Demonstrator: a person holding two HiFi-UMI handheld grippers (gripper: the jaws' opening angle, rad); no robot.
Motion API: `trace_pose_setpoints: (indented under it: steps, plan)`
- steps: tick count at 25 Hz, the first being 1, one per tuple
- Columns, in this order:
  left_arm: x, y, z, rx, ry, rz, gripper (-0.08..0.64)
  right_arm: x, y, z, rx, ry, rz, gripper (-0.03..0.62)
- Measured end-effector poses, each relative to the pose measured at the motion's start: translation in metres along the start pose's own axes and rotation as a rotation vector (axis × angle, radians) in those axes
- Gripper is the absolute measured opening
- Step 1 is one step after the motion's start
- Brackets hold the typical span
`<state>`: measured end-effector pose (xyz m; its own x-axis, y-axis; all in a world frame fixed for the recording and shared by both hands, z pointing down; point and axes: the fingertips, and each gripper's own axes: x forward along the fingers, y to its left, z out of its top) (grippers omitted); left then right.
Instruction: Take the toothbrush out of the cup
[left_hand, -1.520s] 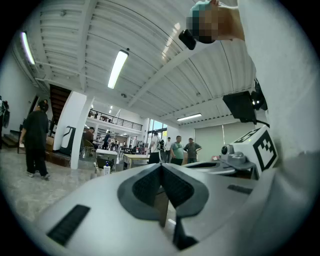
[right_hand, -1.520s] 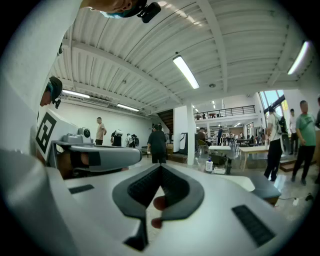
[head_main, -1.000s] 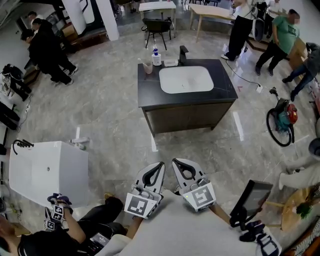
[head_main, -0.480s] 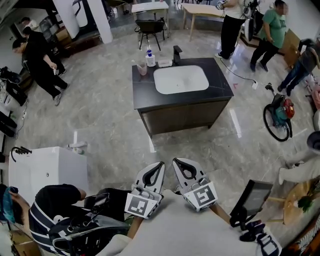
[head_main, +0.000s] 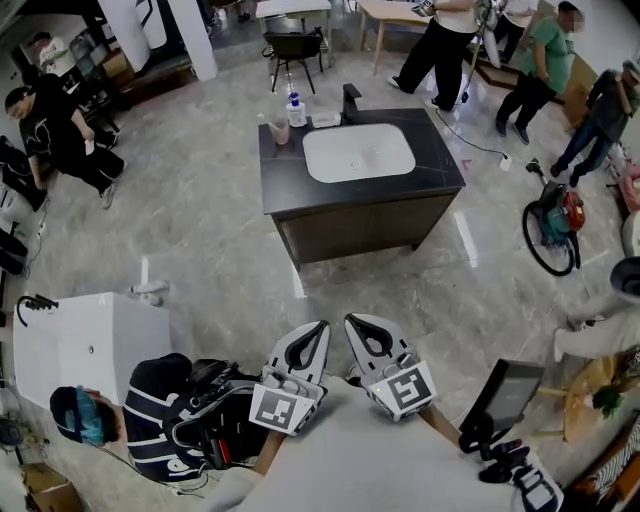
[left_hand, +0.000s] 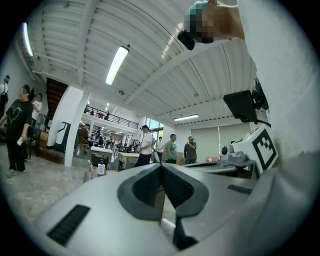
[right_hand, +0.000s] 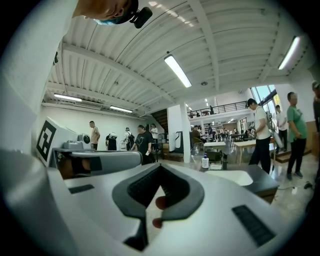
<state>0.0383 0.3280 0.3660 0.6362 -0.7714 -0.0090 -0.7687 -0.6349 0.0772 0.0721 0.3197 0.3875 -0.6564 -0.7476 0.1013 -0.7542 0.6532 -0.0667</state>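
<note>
left gripper (head_main: 318, 330) and right gripper (head_main: 352, 323) level, side by side, jaws together.

Steep overhead head view, level gripper views, all toward the distant sink counter (head_main: 440, 165).

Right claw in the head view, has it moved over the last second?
No. The right claw keeps the same stretch of floor between it and the sink cabinet, and remains close beside the left claw.
</note>
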Motion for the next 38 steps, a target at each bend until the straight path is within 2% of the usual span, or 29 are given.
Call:
trace_pose_setpoints:
  steps: [5, 8, 13, 15, 17, 19, 21, 24, 26, 29, 34, 38]
  plan:
    - [0.000, 0.007, 0.004, -0.040, -0.015, 0.002, 0.003, 0.007, 0.002, -0.001, -0.005, 0.032, -0.012, 0.005]
    - [0.000, 0.015, 0.006, -0.064, -0.025, -0.001, 0.004, 0.016, 0.006, 0.003, -0.036, -0.012, -0.008, 0.005]
    - [-0.007, 0.029, -0.002, -0.001, -0.002, -0.040, 0.005, 0.030, 0.012, 0.019, -0.080, -0.089, -0.024, 0.005]
    - [-0.008, 0.034, -0.005, 0.004, 0.007, -0.050, 0.003, 0.032, 0.014, 0.009, -0.045, -0.031, -0.046, 0.005]
    - [-0.006, 0.036, 0.001, -0.047, -0.020, -0.050, 0.003, 0.035, 0.013, 0.006, -0.029, 0.014, -0.068, 0.005]
    - [-0.006, 0.039, 0.004, -0.082, -0.030, -0.050, 0.003, 0.041, 0.015, 0.011, -0.054, -0.035, -0.060, 0.005]
    - [-0.005, 0.044, -0.001, -0.054, -0.009, -0.059, 0.003, 0.048, 0.017, 0.015, -0.075, -0.091, -0.048, 0.005]
    - [-0.003, 0.054, -0.008, -0.018, 0.006, -0.065, 0.003, 0.057, 0.013, 0.015, -0.076, -0.107, -0.044, 0.005]
    - [-0.001, 0.062, -0.013, -0.002, 0.016, -0.061, 0.003, 0.064, 0.010, 0.012, -0.067, -0.086, -0.044, 0.005]
    - [0.005, 0.074, -0.017, 0.003, 0.025, -0.048, 0.003, 0.074, 0.003, 0.000, -0.032, -0.002, -0.047, 0.005]
    - [0.027, 0.089, -0.022, -0.010, 0.024, -0.023, 0.003, 0.095, -0.019, -0.004, -0.026, 0.030, -0.034, 0.005]
    - [0.048, 0.106, -0.020, -0.022, 0.026, -0.004, 0.003, 0.118, -0.036, 0.011, -0.069, -0.064, 0.008, 0.005]
